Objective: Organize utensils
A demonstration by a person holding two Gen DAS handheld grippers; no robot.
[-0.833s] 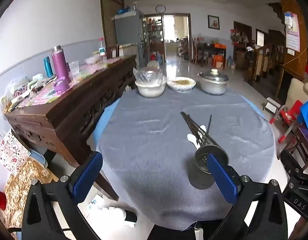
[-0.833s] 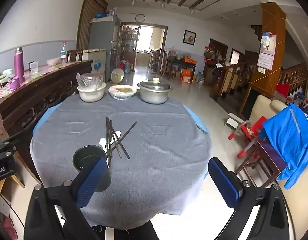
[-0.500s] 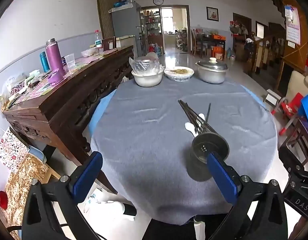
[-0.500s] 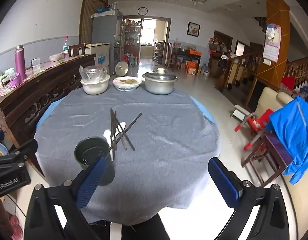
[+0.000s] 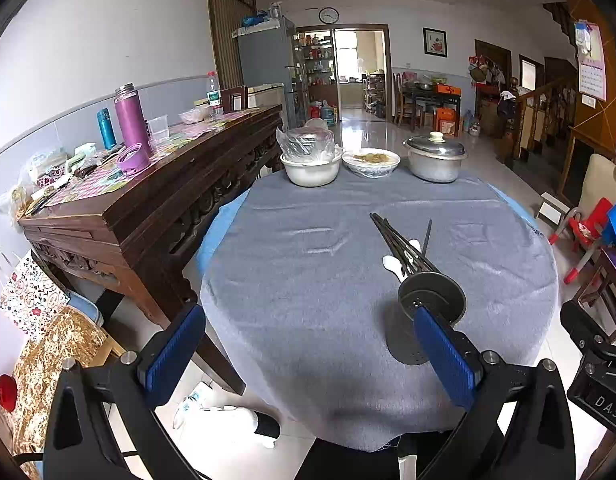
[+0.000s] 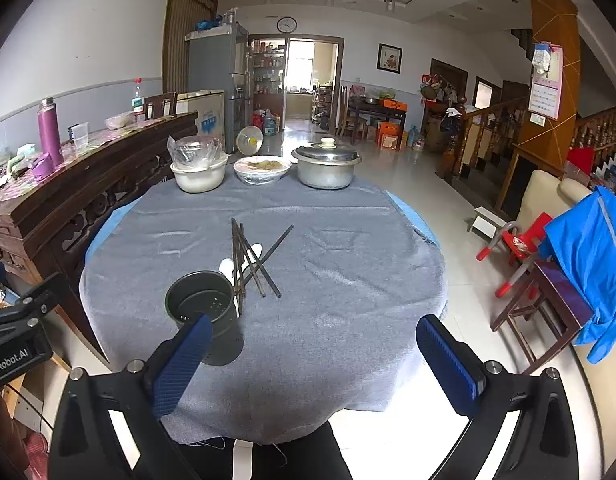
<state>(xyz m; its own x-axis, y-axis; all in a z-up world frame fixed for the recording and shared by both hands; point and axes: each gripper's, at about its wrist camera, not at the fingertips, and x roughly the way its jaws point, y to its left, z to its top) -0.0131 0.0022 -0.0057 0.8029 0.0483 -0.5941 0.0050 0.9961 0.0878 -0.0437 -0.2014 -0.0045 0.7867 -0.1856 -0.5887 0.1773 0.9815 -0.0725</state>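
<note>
A dark perforated utensil holder (image 5: 430, 308) (image 6: 202, 304) stands upright and empty near the front of the round table. Just behind it lie several dark chopsticks (image 5: 396, 240) (image 6: 248, 260) in a loose crossed pile, with a white spoon (image 5: 392, 262) (image 6: 228, 266) partly under them. My left gripper (image 5: 308, 344) is open and empty, above the table's front edge, its right finger beside the holder. My right gripper (image 6: 314, 354) is open and empty, its left finger just in front of the holder.
The table has a grey cloth (image 6: 348, 260). At its far edge stand a white bowl with plastic (image 5: 311, 164), a covered dish (image 5: 371, 162) and a lidded metal pot (image 5: 435, 160). A cluttered wooden sideboard (image 5: 148, 184) is left; chairs and a blue jacket (image 6: 588, 248) are right.
Both grippers have risen and tilted down a little, so the table sits lower and nearer in each view. The holder, chopsticks and spoon have not moved.
</note>
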